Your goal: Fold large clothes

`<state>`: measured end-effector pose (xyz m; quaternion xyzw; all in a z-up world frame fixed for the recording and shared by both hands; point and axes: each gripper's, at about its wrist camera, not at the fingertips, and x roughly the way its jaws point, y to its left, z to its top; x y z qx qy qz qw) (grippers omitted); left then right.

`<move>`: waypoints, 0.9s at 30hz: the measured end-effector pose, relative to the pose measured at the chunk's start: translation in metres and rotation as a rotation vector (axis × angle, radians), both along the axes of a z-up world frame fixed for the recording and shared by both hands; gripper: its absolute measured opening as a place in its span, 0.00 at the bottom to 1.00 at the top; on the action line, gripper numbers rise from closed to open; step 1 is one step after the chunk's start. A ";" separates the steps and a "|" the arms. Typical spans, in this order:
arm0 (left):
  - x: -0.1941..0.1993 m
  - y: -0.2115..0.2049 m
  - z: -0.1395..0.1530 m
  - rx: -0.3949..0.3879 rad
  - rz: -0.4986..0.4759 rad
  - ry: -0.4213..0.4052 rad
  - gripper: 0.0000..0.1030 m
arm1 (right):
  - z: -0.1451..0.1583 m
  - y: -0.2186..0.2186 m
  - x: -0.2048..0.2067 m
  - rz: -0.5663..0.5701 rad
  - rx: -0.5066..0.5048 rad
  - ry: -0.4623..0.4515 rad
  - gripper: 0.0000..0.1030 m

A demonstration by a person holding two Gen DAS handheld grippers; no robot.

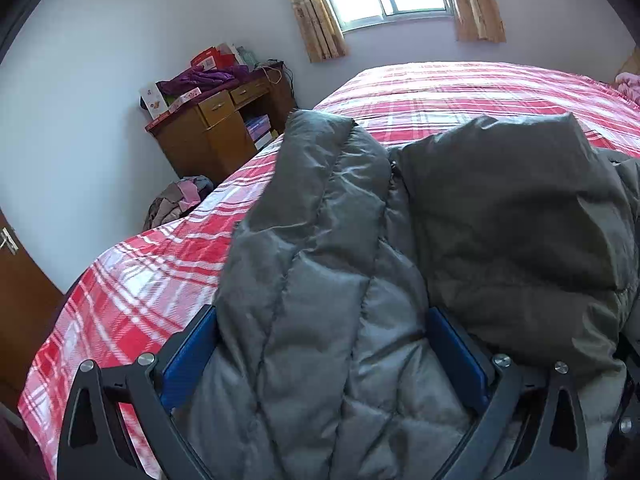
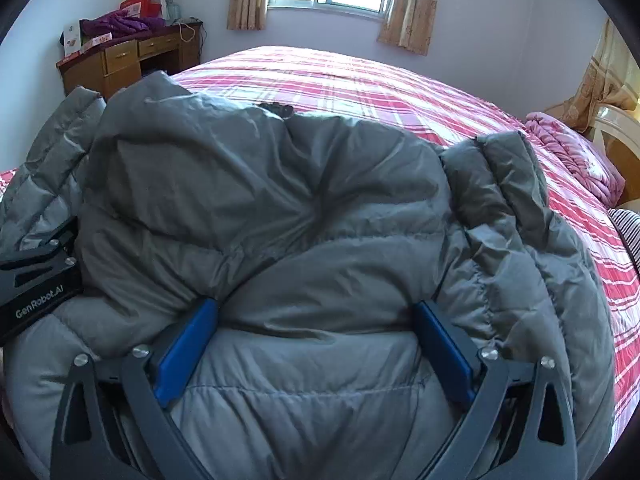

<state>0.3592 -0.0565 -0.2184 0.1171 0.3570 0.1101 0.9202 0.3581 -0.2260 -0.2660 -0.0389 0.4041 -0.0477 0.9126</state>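
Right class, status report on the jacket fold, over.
Left gripper open, jaws straddling the grey puffer jacket. Right gripper open, same. Jacket bunched on plaid bed. Nothing in the way.

Left gripper (image 1: 324, 344) showing dark grey metal linkage arms with triangular cut-outs, round silver screws (image 1: 145, 359), flat blue rectangular finger pads (image 1: 188, 356), right gripper (image 2: 316, 340) displaying matching blue pads (image 2: 186, 350), white "GenRobot.AI" lettering (image 2: 39, 302) appearing on the left gripper's black housing

Grey quilted jacket (image 2: 320, 208); red-and-white plaid bedspread (image 1: 440, 88); blue fingers (image 2: 186, 350).
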 end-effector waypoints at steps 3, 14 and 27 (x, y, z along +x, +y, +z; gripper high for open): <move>-0.031 0.021 0.024 -0.043 0.016 -0.053 0.99 | 0.008 -0.003 -0.005 0.013 0.006 0.011 0.94; -0.083 0.091 -0.012 -0.222 0.116 0.040 0.99 | 0.012 0.012 -0.100 0.000 0.000 -0.111 0.98; -0.078 0.079 -0.018 -0.400 -0.052 0.069 0.44 | -0.007 0.010 -0.104 0.020 -0.057 -0.097 1.00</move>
